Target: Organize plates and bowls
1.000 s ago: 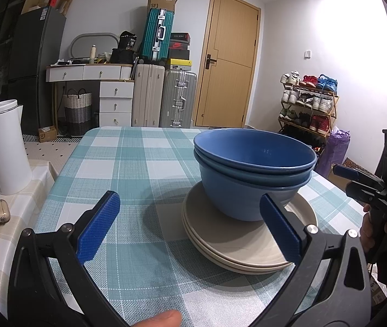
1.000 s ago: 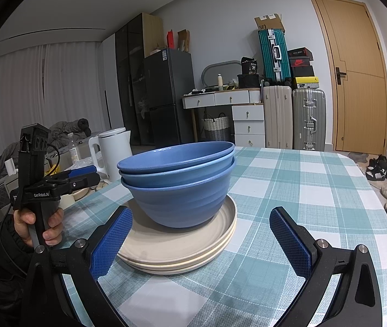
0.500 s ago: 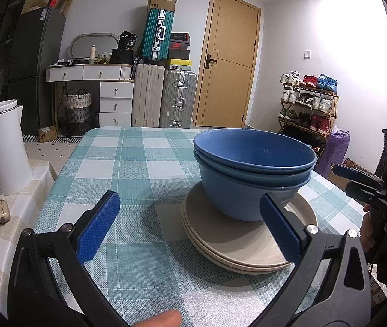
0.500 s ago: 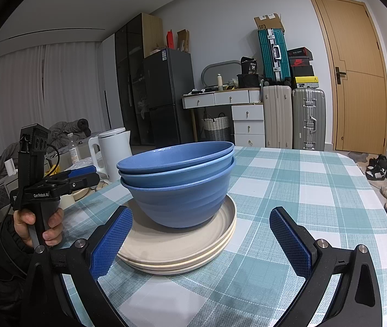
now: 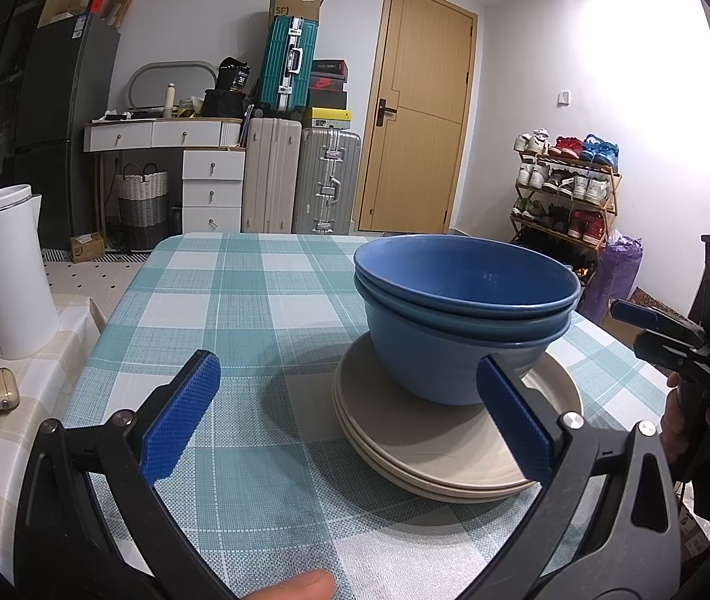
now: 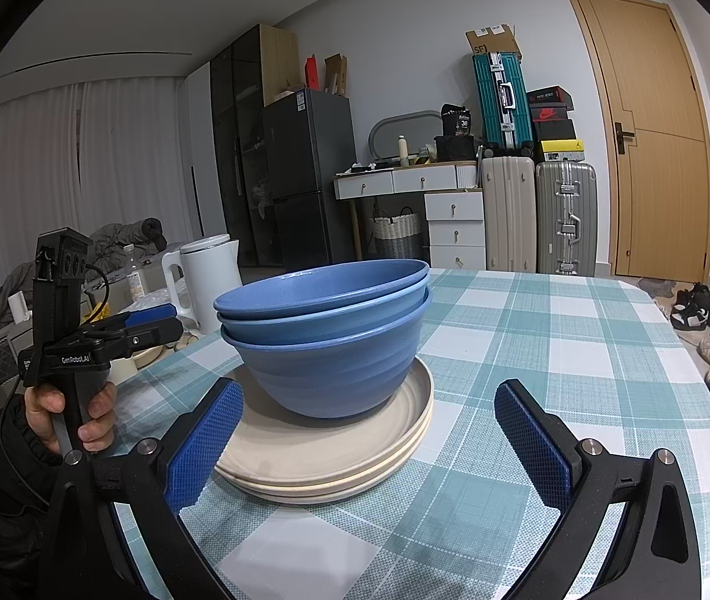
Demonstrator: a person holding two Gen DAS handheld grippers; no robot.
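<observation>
- We see the left gripper [image 5: 344,415] with its fingers spread wide, holding nothing.
- The right gripper [image 6: 367,437] is likewise wide apart and empty.
- Nested blue bowls [image 6: 324,335] sit on stacked beige plates [image 6: 324,455], just beyond both sets of fingertips, on the checked table [image 6: 555,350].

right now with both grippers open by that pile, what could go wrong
The blue bowls sit off-centre on the beige plates, so a nudge from the open left gripper could slide them. Gripping only the top bowl may drag the nested ones up. The open right gripper could scrape the plate rim.
</observation>
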